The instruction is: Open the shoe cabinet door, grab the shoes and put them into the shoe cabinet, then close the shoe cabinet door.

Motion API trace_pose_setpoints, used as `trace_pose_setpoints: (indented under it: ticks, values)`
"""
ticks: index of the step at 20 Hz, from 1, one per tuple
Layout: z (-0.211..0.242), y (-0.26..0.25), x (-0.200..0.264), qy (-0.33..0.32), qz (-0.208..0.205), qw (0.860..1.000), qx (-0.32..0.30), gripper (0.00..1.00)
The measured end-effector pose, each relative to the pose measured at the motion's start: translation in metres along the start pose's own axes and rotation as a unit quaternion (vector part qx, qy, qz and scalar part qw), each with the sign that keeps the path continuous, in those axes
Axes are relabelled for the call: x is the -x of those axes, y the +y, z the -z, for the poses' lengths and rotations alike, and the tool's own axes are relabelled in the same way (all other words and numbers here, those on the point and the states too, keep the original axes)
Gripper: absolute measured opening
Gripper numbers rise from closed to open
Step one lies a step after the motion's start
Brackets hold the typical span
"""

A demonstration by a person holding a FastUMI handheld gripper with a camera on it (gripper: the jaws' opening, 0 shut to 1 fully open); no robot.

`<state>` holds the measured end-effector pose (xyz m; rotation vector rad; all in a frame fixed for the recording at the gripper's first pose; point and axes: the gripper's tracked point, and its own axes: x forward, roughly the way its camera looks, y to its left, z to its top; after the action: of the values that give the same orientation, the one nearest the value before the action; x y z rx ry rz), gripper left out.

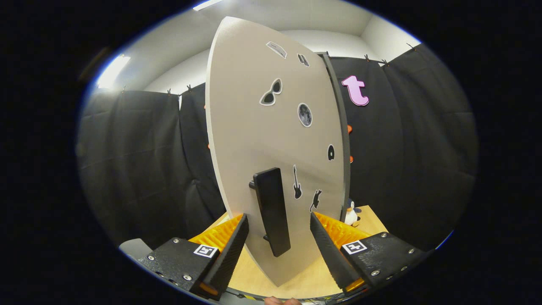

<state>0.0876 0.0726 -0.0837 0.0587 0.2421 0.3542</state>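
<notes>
So the tool [279,226] is spread wide open right now, with nothing pinched between its fingers [230,250]. The black handle [272,210] of the cabinet door sits right in the gap between them, but neither finger is touching it, there's clear space on both sides. The handle is a long flat bar standing upright with a slight tilt, held off the door by short posts.

The door [271,140] itself is a pale beige panel, and it's swung out toward the tool so you're looking at its front face at an angle. It's got a bunch of little stickers [304,114] on it: sunglasses, a moon, a guitar, a cat shape and a few more I can't really make out. Its far edge meets the dark cabinet frame [344,140].

Everything stands on a light wooden desk [296,279]. Past the right finger, near the far right edge of the desk and just beside the bottom of the cabinet frame, there's a small penguin toy [350,213].

Can't tell where the shoes are from this angle.
</notes>
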Motion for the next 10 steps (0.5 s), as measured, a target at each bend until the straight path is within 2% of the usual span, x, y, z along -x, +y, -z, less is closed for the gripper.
trace_pose_setpoints:
  ticks: [10]
  values:
    - [-0.011, 0.074, -0.084, -0.009, -0.001, 1.000, -0.010, 0.92]
